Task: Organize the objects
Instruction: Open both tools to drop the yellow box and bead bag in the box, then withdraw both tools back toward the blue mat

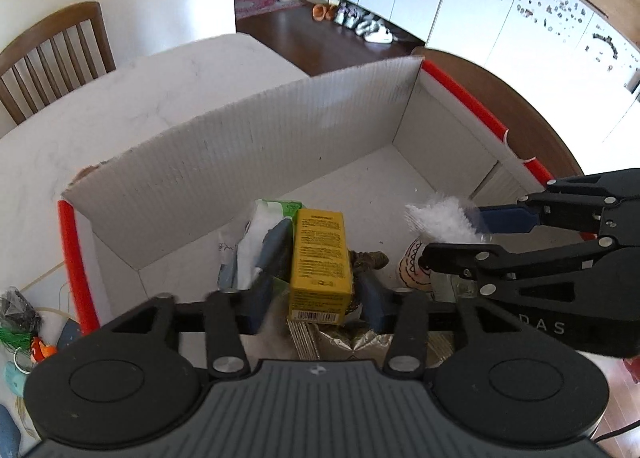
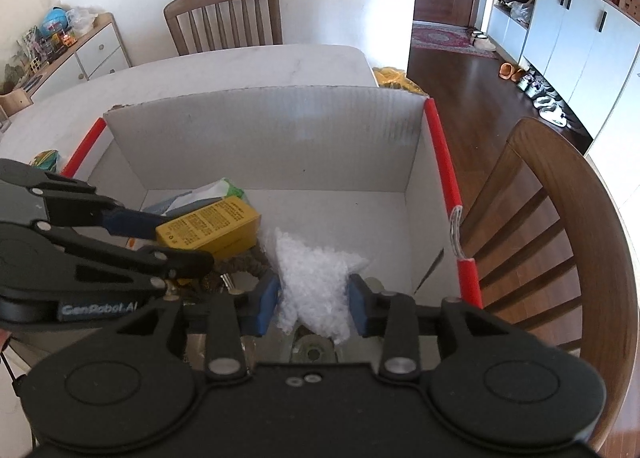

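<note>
My left gripper [image 1: 320,298] is shut on a yellow carton [image 1: 321,260] and holds it over the near part of a white corrugated box [image 1: 240,146] with red edge tubes. My right gripper [image 2: 314,298] is shut on a piece of white bubble wrap [image 2: 316,278], also held inside the box [image 2: 280,130]. The right gripper shows in the left wrist view [image 1: 472,234] with the wrap [image 1: 440,218]. The left gripper shows in the right wrist view [image 2: 160,242] with the carton [image 2: 212,226]. A green and white packet [image 1: 276,214] lies in the box behind the carton.
A round face-patterned object [image 1: 414,262] and a brown knotted thing [image 1: 368,260] lie in the box. Small toys and a keyring [image 1: 28,322] lie on the white table [image 1: 120,98] left of the box. Wooden chairs [image 2: 552,226] stand around the table.
</note>
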Available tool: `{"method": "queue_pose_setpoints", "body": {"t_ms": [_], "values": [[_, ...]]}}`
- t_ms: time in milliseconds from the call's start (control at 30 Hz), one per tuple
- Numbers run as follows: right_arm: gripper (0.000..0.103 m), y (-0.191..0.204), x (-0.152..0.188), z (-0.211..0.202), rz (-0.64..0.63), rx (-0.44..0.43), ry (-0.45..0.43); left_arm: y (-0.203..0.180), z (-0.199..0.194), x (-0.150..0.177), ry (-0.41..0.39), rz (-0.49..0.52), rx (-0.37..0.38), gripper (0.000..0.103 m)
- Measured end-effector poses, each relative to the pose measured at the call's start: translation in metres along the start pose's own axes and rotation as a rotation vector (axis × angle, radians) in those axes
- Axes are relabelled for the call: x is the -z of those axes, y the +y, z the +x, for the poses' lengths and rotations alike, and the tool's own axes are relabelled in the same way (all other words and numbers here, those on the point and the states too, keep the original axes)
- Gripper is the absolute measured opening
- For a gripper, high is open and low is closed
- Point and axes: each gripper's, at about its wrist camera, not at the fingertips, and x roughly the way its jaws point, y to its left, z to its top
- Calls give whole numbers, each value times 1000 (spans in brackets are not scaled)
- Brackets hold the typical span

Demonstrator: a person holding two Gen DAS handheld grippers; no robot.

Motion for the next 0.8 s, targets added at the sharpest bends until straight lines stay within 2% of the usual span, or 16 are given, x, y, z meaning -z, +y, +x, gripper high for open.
{"method": "queue_pose_setpoints", "body": {"t_ms": [67, 233, 367, 600, 700, 800], "values": [[39, 0, 0, -3, 8, -1, -4, 0, -4, 1, -13, 4, 4, 56], [42, 0, 2, -12, 20, 2, -13, 4, -18, 4, -40, -8, 18, 56], [49, 1, 3, -25, 33, -4, -34, 9, -36, 7, -70, -31, 31, 56], [52, 13, 5, -55, 39, -16, -80, 19, -73, 16, -141, -42, 43, 57], [53, 23, 5, -69, 42, -26, -107, 25, -91, 21, -176, -45, 50, 64], [55, 33, 7, -82, 49, -32, -132, 32, -108, 26, -208, -53, 56, 64]]}}
